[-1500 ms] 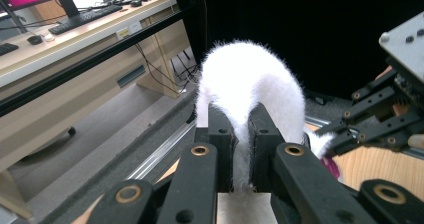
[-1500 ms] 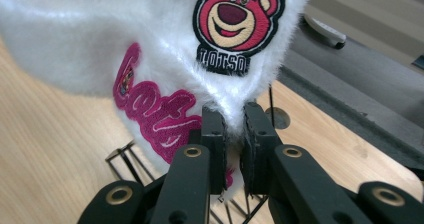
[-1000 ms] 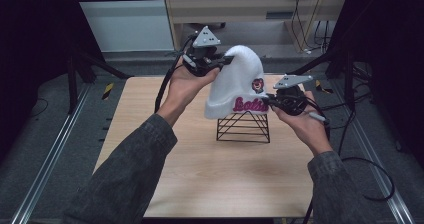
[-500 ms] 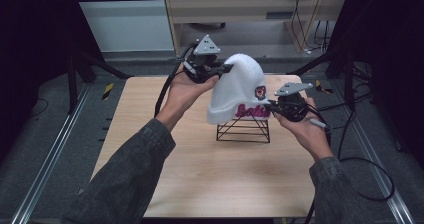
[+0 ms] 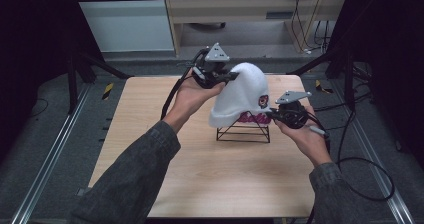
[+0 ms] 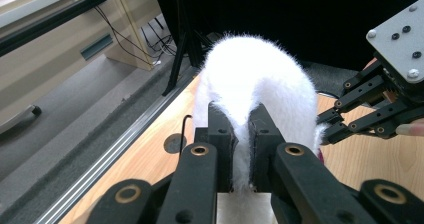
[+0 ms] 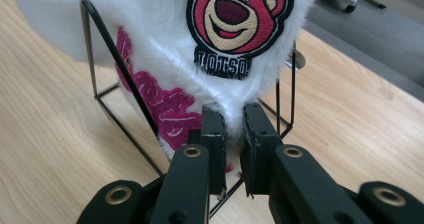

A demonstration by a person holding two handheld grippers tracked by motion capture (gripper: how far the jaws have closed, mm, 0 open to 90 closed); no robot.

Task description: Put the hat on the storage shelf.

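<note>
A white fluffy hat (image 5: pixel 242 94) with a pink bear patch (image 7: pixel 232 19) and pink lettering hangs over a black wire stand (image 5: pixel 243 133) at the middle of the wooden table (image 5: pixel 150 114). My left gripper (image 5: pixel 234 75) is shut on the hat's fabric at its upper left; in the left gripper view the fur (image 6: pixel 255 74) is pinched between the jaws (image 6: pixel 241 119). My right gripper (image 5: pixel 270 113) is shut on the hat's lower right edge, just under the patch (image 7: pixel 234 116). The stand's wires (image 7: pixel 117 59) pass under the hat's rim.
Cables (image 5: pixel 360 159) trail off the table's right side. Metal floor rails (image 5: pixel 45 154) run along the left. A wooden shelf unit (image 5: pixel 250 14) stands beyond the far edge. Black frame legs (image 5: pixel 330 59) stand at the table's far corners.
Both hands have come down together, and the hat has sunk lower over the wire stand. Both grips on the hat are unchanged.
</note>
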